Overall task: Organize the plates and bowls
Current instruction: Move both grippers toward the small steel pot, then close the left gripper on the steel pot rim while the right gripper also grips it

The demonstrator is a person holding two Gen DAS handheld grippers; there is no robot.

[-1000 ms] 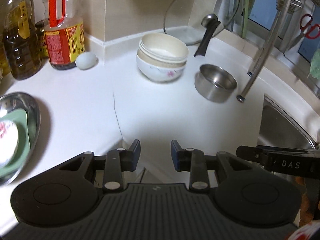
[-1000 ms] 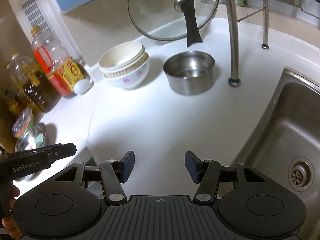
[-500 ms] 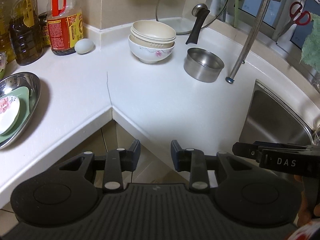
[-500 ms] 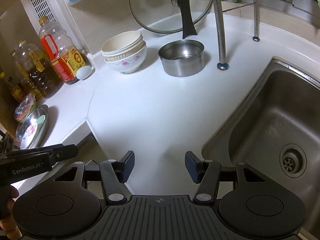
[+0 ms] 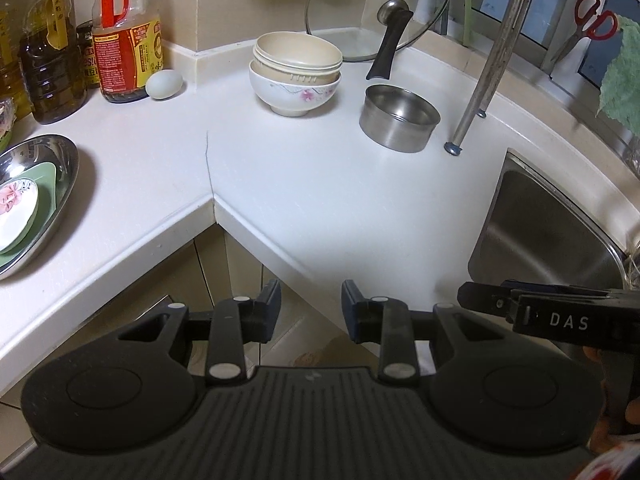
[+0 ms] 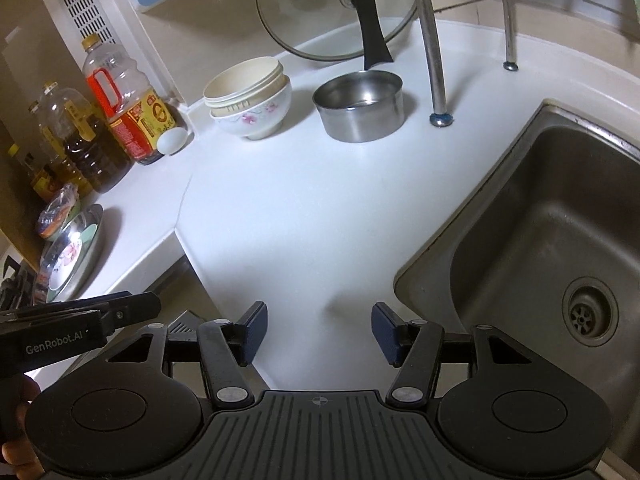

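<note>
- Now both claws hang over the front edge of the white corner desk (image 5: 320,184), well back from the dishes and holding nothing.
- Left claw (image 5: 311,312): its jaws stand a small way apart with only cabinet front and desk edge showing between them.
- Right claw (image 6: 318,332): its jaws are wider apart and opening, with bare desk between them.
- Stacked bowls (image 5: 296,74) sit near the back wall: beige bowls nested inside a white bowl with a pink flower print. A steel saucepan (image 5: 399,118) stands just to their right, apart from them, and a glass lid (image 5: 376,12) leans on the wall behind.
- An egg (image 5: 164,84) lies beside a red-labelled oil bottle (image 5: 126,52), left of the bowls.
- Only the left wrist view gives a clear look at the steel tray (image 5: 60,184) at the left edge, which holds a green plate (image 5: 50,196) with a flowered white saucer (image 5: 16,212) on top. Red-handled scissors (image 5: 592,24) and a green cloth (image 5: 622,76) on the right show only there too.
- Only the right wrist view takes in the whole sink (image 6: 560,216) with its drain (image 6: 590,314), plus a vent grille (image 6: 86,12) on the wall; the tray there is small and partly hidden at the left.
- Each view catches the other claw's body at its side edge, with part of a hand (image 6: 16,440) under it.
</note>
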